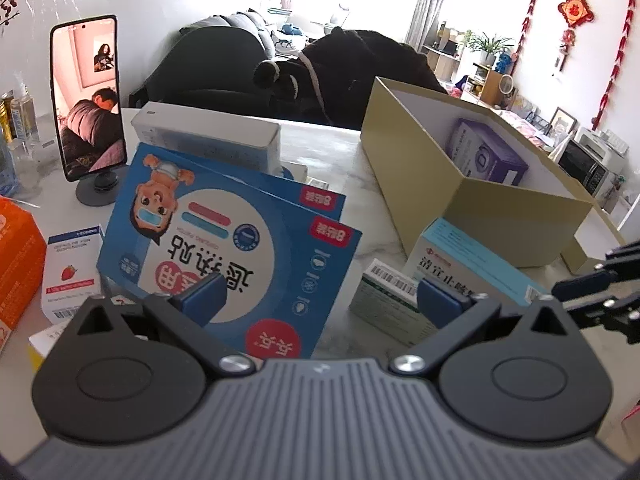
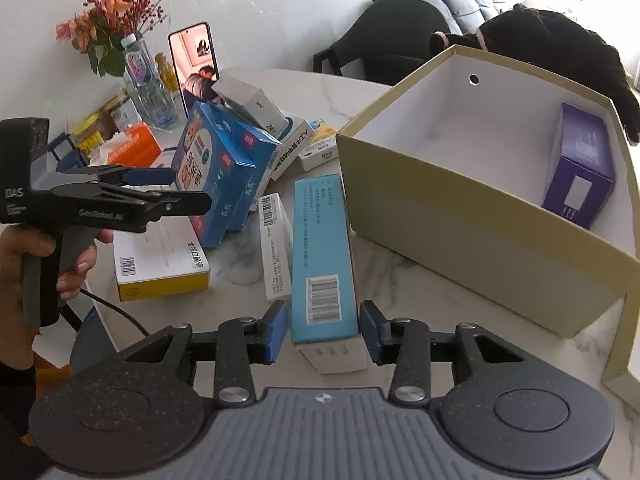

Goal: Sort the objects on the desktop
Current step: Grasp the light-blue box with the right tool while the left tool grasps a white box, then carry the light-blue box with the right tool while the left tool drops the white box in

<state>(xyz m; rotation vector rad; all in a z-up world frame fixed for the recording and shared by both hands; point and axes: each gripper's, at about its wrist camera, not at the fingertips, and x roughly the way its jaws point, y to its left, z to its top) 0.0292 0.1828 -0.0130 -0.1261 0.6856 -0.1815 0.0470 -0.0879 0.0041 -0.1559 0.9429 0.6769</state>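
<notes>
A long light blue medicine box [image 2: 323,248] lies on the marble table [image 2: 400,264]. My right gripper [image 2: 325,334] is shut on its near end, with a pad against each side. In the left wrist view the same box [image 1: 464,260] sits at the right. My left gripper [image 1: 322,300] is open, its left finger in front of two leaning blue boxes with a cartoon child [image 1: 240,236]. Those blue boxes [image 2: 224,168] stand just right of the left gripper [image 2: 180,188], which a hand [image 2: 76,264] holds. A tan cardboard box [image 2: 460,216] holds a purple box [image 2: 580,168].
A phone on a stand [image 1: 86,96], a white carton [image 1: 208,132], an orange tissue pack [image 1: 16,256] and a strawberry-print box [image 1: 70,272] crowd the left. A white barcode box [image 2: 274,240] and a yellow-edged box [image 2: 160,264] lie flat. A flower vase [image 2: 144,80] stands behind.
</notes>
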